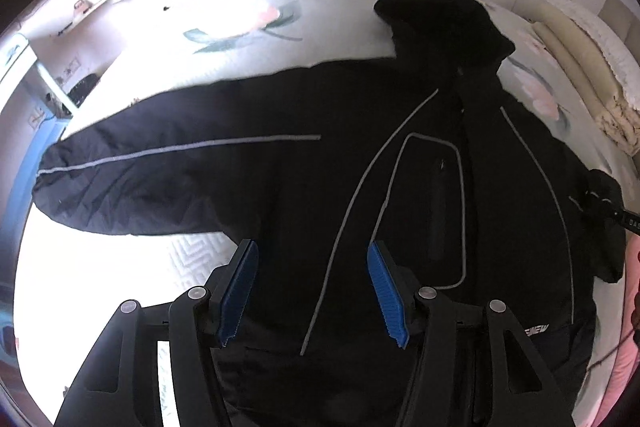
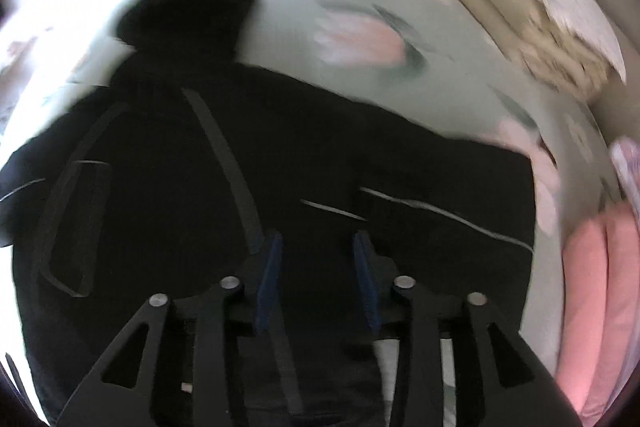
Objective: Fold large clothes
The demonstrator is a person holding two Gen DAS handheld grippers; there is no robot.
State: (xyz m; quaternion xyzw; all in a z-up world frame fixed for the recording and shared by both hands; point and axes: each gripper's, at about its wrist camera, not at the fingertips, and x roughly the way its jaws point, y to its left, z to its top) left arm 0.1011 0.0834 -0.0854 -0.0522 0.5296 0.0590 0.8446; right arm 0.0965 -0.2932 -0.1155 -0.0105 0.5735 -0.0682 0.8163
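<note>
Blue pads of the left tool stand well apart with nothing between them, hovering over the lower front of a black jacket that lies spread face-up on the bed. From this tool the jacket's left sleeve runs out toward ten o'clock, its long axis lying nearly crosswise and marked by a pale stripe, with the cuff farthest away near the bed's edge. The right tool is likewise released, jaws parted and empty above the dark cloth, though that view is smeared by motion. Beyond it the other sleeve stretches toward two o'clock, ending short of a pink pillow. Farther off, at twelve o'clock from both tools, sits the hood. By my reading each hand is nearer its own sleeve, so folding the sleeves inward across the chest looks like the coming step.
</note>
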